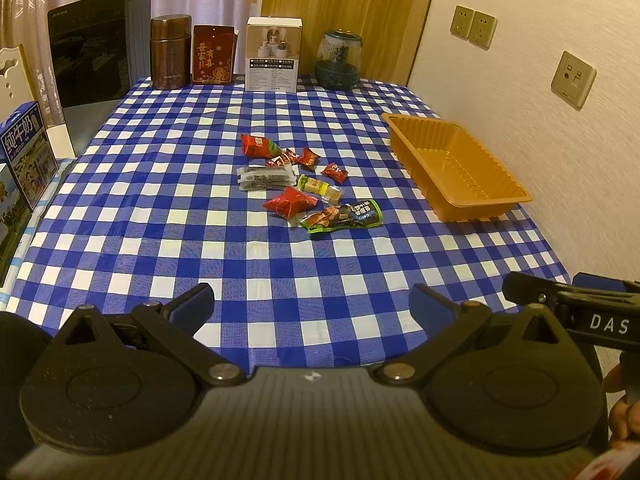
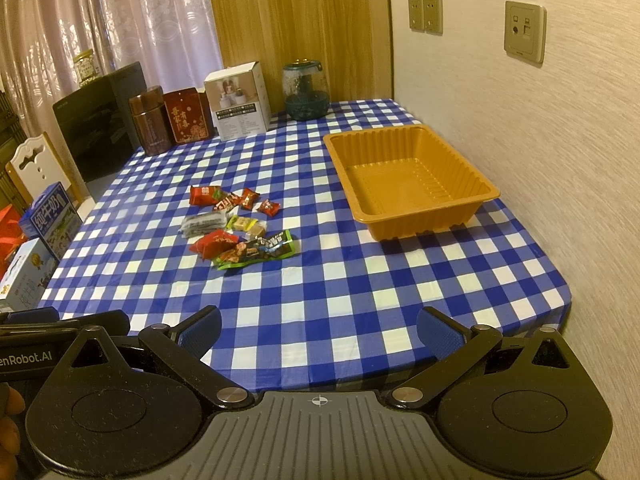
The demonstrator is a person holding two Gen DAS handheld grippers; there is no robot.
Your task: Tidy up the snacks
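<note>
Fingers: left gripper spread wide with nothing between its blue pads; right gripper likewise spread and empty, both at the near table edge.
Snacks: small wrapped packets clustered mid-table on the blue-and-white checked tablecloth, several touching or overlapping.
Nearest packet: green-edged pouch, just beside a red packet.
Others: grey-black packet, yellow-green candies, more red wrappers at the far side.
Tray: orange plastic tray against the wall, right of the snacks and apart from them, holding nothing.
Far edge: brown canister, red tin, white box, glass jar.
</note>
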